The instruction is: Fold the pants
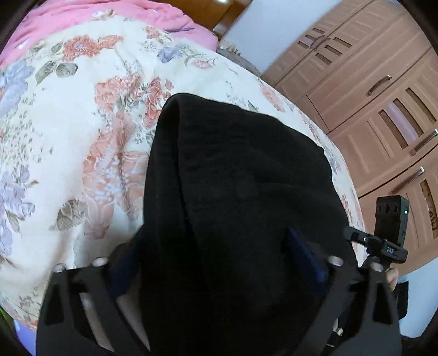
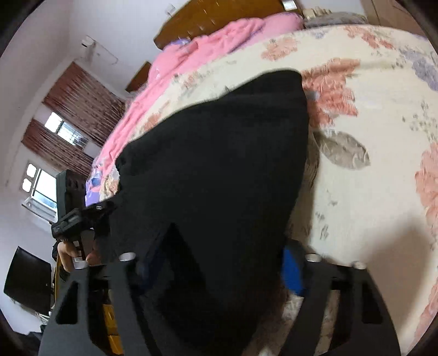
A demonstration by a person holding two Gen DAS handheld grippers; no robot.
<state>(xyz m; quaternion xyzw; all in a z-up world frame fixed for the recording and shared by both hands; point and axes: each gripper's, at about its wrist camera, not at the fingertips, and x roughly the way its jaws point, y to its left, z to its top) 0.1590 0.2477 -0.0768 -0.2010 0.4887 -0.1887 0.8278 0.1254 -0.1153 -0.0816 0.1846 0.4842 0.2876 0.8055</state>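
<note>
Black pants lie on a floral bedspread and stretch away from both grippers. My left gripper is shut on the near edge of the pants, with cloth bunched between its blue pads. My right gripper is shut on the same near edge of the pants, with the cloth draped over its fingers; one blue pad shows. The other gripper shows at the right edge of the left wrist view and at the left edge of the right wrist view.
A pink blanket lies bunched at the head of the bed, also in the right wrist view. A wooden wardrobe stands beside the bed. Windows with brown curtains and a dark monitor are on the other side.
</note>
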